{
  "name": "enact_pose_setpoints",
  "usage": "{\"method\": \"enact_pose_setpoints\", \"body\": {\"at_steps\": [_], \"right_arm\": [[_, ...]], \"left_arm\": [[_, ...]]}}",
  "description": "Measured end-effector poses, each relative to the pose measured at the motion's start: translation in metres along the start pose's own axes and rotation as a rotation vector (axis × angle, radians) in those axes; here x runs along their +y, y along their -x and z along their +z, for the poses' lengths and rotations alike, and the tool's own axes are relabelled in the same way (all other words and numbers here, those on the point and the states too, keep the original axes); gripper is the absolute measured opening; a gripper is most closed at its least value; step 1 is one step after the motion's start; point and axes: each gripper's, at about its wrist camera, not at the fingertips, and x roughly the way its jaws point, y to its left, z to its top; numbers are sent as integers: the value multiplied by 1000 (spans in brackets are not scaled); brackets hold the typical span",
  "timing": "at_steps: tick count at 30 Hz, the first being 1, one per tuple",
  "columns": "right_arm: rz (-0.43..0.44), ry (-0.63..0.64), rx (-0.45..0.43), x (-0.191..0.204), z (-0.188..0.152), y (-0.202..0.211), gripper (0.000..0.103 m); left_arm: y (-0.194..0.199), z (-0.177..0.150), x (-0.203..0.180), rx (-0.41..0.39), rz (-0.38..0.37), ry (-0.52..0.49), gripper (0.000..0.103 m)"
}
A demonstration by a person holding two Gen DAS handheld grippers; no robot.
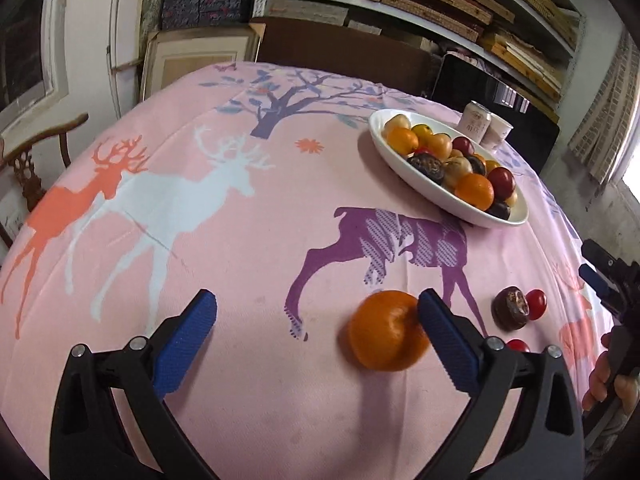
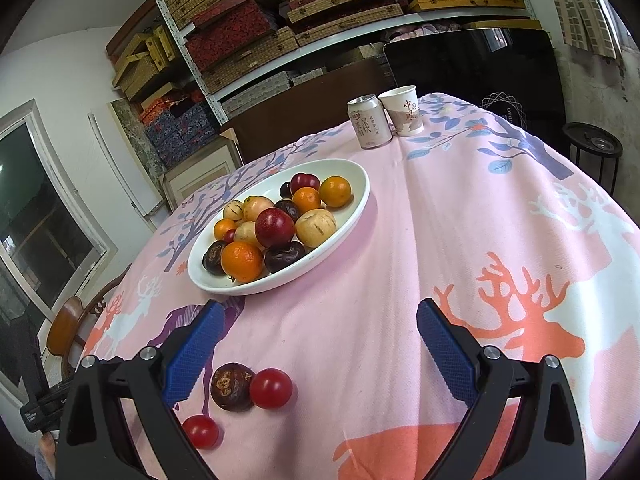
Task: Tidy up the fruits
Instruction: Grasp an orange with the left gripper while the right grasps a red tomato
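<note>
A white oval plate (image 1: 476,218) (image 2: 344,222) holds several fruits: oranges, red plums, dark brown and pale yellow ones. On the pink cloth an orange (image 1: 387,330) lies against the inner side of the right finger of my open left gripper (image 1: 318,338), which holds nothing. Right of it sit a dark brown fruit (image 1: 511,307) (image 2: 232,386) and two small red fruits (image 1: 536,303) (image 1: 518,345) (image 2: 271,388) (image 2: 201,431). My right gripper (image 2: 320,346) (image 1: 608,280) is open above bare cloth, with those three fruits at its lower left.
A drink can (image 2: 369,121) (image 1: 474,121) and a paper cup (image 2: 402,111) (image 1: 497,132) stand at the table's far edge behind the plate. Shelves of boxes (image 2: 248,28) line the back wall. A wooden chair (image 1: 28,160) stands left of the table.
</note>
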Motion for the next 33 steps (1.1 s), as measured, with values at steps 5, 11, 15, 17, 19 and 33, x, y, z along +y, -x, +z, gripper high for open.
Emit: {"method": "enact_pose_setpoints", "body": {"at_steps": [5,11,15,17,19,33], "right_arm": [[0,3,1,0,0,0,98],[16,32,10,4,-3,-1,98],[16,82,33,13,-7,-3,98],[7,108,39,18,-10,-4,98],[3,123,47,20,-11,-4,98],[8,158,211,22,-29,-18,49]], "left_arm": [[-3,-4,-27,3,-2,-136,99],[-10,-6,-37,41,-20,-176,99],[-15,-8,-41,65,-33,-193,83],[-19,-8,-37,90,-46,-175,68],[-24,-7,-33,116,-63,-150,65],[-23,-8,-37,104,-96,-163,48]]}}
